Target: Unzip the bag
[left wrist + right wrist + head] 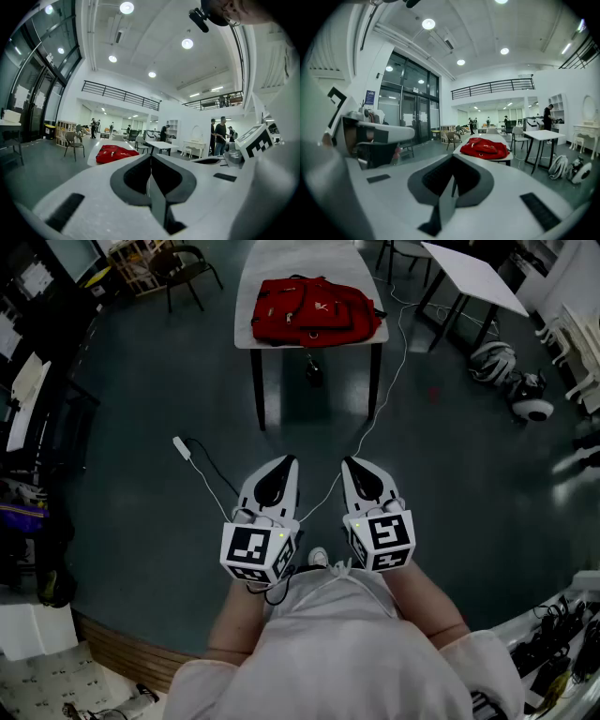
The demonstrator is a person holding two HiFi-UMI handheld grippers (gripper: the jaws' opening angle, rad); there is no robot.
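A red bag lies flat on a small white table far ahead of me. It also shows in the left gripper view as the red bag and in the right gripper view as the red bag. My left gripper and right gripper are held side by side close to my body, well short of the table. Both are shut with nothing between their jaws. In the left gripper view my left gripper has its jaws closed together; so does my right gripper in its own view.
A white cable runs across the dark floor from the table. A white plug lies on the floor at the left. Another white table stands at the back right, with helmets on the floor. Chairs and shelves stand at the left.
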